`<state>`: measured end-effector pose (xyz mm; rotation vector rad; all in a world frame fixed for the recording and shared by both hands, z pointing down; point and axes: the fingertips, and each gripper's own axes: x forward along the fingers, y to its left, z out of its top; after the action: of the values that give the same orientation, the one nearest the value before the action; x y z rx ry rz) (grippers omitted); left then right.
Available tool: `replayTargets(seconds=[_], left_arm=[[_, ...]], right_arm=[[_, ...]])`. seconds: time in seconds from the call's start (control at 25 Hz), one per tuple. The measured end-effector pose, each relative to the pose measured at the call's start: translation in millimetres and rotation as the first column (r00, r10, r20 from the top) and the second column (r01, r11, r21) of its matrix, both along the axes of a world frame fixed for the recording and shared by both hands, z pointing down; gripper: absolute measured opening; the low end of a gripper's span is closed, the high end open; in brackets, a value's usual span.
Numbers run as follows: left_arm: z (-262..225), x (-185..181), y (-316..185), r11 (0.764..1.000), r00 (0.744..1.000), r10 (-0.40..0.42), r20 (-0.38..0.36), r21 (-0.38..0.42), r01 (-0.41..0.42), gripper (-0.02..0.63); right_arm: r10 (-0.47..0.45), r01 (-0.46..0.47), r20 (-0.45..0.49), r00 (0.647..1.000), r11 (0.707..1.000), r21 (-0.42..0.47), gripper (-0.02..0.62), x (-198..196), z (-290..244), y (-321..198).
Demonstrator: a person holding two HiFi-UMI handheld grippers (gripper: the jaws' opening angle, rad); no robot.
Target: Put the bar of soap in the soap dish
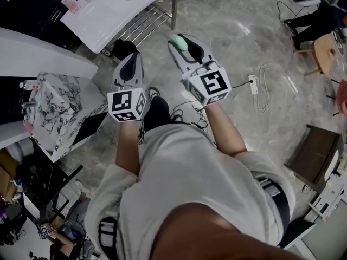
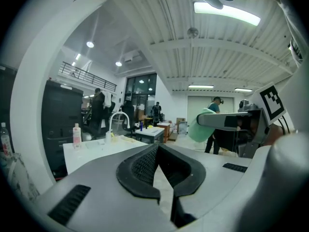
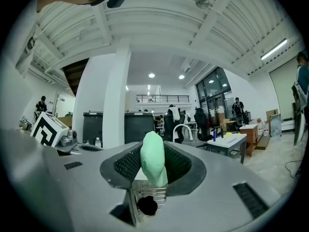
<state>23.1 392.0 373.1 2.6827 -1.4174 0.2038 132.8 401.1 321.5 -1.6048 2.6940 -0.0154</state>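
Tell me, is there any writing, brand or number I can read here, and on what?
No readable words or numbers anywhere.
Left marker cube and right marker cube: black-and-white square patterns only, no letters.
Pink bottle: label too small to read.
Green soap: no print visible.

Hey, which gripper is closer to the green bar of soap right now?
Right. The right gripper has the soap clamped between its jaws; the left gripper is beside it, shut and empty.
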Motion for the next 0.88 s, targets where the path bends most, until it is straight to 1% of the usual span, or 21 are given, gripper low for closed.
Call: replayTargets(seconds=[0.32,0.48,0.64,0.88], left_arm=[[-2.1,5.1,-73.0,0.999,0.999,0.044,0.007,-0.009,-0.044,0.017],[-2.9,-2.5,-110.6,0.998,0.998,0.067,0.01,-0.017,-0.067,0.017],[-3.9,-10.9,-148.8,0.996,0.996,0.086,0.013,-0.015,-0.086,0.017],[5.8,-26.9,-194.8,0.993,0.993,0.115,0.012,-0.034,-0.114,0.017]], right_arm=[[0.031,-0.031,-0.012,0.999,0.999,-0.018,0.127,0.7,-1.2,-70.0],[0.051,-0.051,-0.007,0.999,0.998,-0.033,0.127,-8.4,0.9,-104.9],[0.056,-0.056,-0.009,0.998,0.998,-0.025,0.127,-19.5,-1.9,-139.8],[0.075,-0.075,-0.009,0.997,0.996,-0.055,0.127,-35.8,7.4,-184.4]])
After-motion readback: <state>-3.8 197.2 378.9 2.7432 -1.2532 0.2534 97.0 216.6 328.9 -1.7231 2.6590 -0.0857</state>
